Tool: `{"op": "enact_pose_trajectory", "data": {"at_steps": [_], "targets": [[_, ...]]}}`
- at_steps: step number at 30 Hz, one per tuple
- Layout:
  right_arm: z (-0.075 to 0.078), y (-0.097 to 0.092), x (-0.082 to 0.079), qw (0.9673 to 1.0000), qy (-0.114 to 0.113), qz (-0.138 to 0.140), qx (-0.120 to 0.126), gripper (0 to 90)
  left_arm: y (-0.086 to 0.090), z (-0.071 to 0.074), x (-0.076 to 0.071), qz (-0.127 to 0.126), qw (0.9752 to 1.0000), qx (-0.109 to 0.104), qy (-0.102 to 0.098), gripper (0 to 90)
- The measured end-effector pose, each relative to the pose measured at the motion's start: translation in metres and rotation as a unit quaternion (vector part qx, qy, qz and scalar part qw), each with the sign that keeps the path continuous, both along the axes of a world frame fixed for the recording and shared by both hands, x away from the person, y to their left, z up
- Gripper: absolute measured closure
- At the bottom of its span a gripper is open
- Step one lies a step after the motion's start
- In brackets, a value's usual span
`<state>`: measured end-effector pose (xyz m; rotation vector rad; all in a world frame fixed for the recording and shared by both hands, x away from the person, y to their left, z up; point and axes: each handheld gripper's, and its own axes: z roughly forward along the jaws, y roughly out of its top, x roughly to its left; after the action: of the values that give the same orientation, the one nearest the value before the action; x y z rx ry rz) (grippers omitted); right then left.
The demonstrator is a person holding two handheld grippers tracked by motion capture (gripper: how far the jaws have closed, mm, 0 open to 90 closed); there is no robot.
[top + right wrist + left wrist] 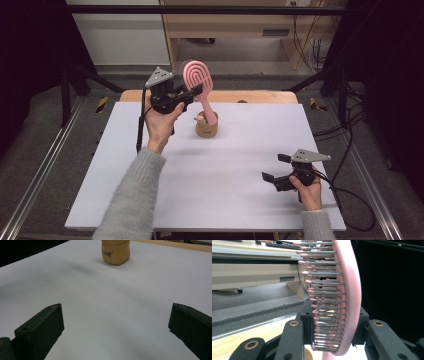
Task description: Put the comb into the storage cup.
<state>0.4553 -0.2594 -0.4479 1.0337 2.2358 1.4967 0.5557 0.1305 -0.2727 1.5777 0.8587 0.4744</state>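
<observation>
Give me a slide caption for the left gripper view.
Left gripper clamped on the head of a pink plastic hairbrush, bristles facing left.

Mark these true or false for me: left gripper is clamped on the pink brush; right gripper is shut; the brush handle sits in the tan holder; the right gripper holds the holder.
1. The left gripper is clamped on the pink brush. True.
2. The right gripper is shut. False: its jaws stand wide apart.
3. The brush handle sits in the tan holder. True.
4. The right gripper holds the holder. False: it is apart from it, over the white board.
</observation>
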Motion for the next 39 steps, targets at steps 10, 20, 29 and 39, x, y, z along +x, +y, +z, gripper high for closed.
{"op": "enact_pose_trajectory", "data": {"at_steps": [10, 20, 29, 39], "targets": [[0.000, 0.000, 0.000, 1.0000, 0.000, 0.001, 0.001, 0.4, -0.006, 0.000, 0.012, 0.008, 0.9999, 0.011, 0.002, 62.9], [0.000, -0.001, 0.000, 1.0000, 0.000, 0.000, 0.001, 0.4, -0.010, -0.002, 0.024, 0.013, 0.9998, 0.016, 0.006, 62.9], [-0.001, 0.000, 0.000, 1.0000, 0.001, 0.002, -0.002, 0.4, -0.012, -0.005, 0.033, 0.020, 0.9996, 0.017, 0.009, 62.9], [-0.001, 0.000, 0.000, 1.0000, 0.003, 0.003, -0.003, 0.4, -0.013, -0.011, 0.042, 0.026, 0.9993, 0.021, 0.015, 62.8]]}}
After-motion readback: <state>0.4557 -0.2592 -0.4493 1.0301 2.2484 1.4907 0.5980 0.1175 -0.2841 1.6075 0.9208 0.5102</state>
